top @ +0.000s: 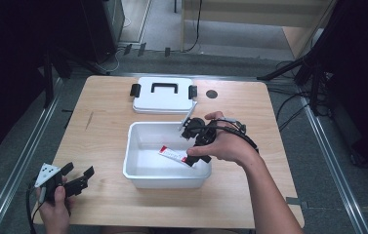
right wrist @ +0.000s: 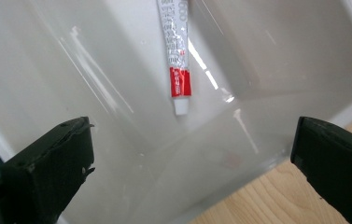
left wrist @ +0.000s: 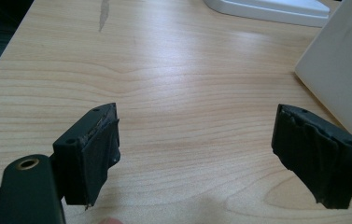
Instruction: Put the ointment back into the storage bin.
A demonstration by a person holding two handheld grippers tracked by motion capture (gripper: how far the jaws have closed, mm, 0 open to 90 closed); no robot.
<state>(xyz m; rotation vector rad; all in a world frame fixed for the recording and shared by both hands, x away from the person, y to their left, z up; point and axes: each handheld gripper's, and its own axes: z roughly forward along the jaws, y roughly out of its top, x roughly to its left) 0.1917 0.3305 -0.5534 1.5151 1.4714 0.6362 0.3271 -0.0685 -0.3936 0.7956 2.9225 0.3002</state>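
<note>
**Tube in the bin, right gripper spread above it**

My left gripper rests at the near left corner of the table, well apart from the work. Its jaws stand wide apart with nothing between them; in the left gripper view I see bare wood under them and the white wall of the bin off to the right.

Moving right, the white bin sits in the middle of the table, and its lid lies flat just beyond it on the far side, handle up. Inside the bin, toward its right half, lies the tube, silver with a red band, flat on the floor of the bin.

My right gripper hangs over the bin's right side. In the right gripper view its jaws are spread wide and hold nothing, and the tube lies ahead of them, cap end toward me, not touching either jaw.

I judge this to be the moment at the tube inside the bin; whether I am going for it or leaving it, I cannot tell. A pick would call for lowering and centering the jaws across the tube's narrow body; otherwise I lift clear and fetch the lid.
</note>
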